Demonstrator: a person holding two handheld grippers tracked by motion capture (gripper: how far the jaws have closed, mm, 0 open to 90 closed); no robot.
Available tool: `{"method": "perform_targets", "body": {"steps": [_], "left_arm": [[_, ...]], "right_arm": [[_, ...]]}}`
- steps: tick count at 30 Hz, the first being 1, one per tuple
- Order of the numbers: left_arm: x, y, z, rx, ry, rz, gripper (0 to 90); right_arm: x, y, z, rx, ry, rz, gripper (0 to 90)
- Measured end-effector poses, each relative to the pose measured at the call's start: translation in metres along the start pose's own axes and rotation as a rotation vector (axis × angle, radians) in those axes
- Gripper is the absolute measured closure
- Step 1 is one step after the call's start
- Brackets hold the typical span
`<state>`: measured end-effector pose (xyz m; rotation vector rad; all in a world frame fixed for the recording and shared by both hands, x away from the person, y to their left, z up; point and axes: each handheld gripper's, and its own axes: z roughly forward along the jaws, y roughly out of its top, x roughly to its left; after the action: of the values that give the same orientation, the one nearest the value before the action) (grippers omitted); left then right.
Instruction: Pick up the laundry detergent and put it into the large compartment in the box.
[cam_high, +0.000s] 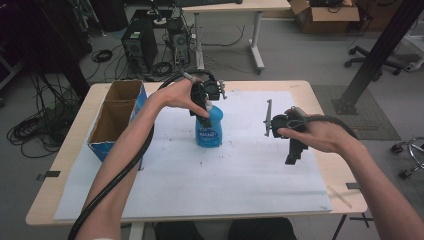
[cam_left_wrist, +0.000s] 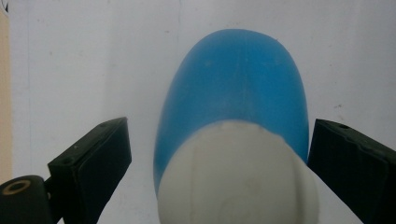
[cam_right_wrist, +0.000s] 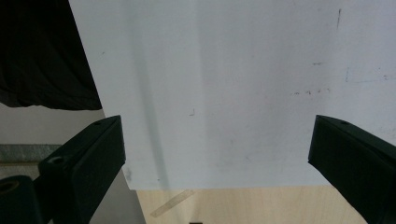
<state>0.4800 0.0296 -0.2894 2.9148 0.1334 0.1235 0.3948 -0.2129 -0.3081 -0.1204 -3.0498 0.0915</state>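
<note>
A blue plastic bottle (cam_high: 209, 128) with a white cap stands upright on the white sheet near the table's middle. My left gripper (cam_high: 204, 111) points down over its top, and its jaws stand open on either side of the white cap (cam_left_wrist: 238, 175) without touching it. The blue bottle (cam_left_wrist: 236, 79) body runs away below the cap. My right gripper (cam_high: 294, 150) hangs over the sheet's right part, open with nothing between its jaws. In the right gripper view the right gripper (cam_right_wrist: 217, 163) looks down on the white sheet (cam_right_wrist: 224, 79) and the table's front edge.
An open cardboard box (cam_high: 117, 116) with blue sides sits at the table's left edge, close to my left forearm. The wooden table (cam_high: 330, 165) shows bare along the right and front rims. Computers, cables and another desk stand on the floor beyond.
</note>
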Motion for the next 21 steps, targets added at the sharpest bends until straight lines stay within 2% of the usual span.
{"method": "perform_targets", "body": {"steps": [21], "left_arm": [[0.0004, -0.0001, 0.005, 0.014, 0.011, 0.004, 10.1]], "right_arm": [[-0.0014, -0.0011, 0.0073, -0.008, 0.009, 0.001, 3.7]]}}
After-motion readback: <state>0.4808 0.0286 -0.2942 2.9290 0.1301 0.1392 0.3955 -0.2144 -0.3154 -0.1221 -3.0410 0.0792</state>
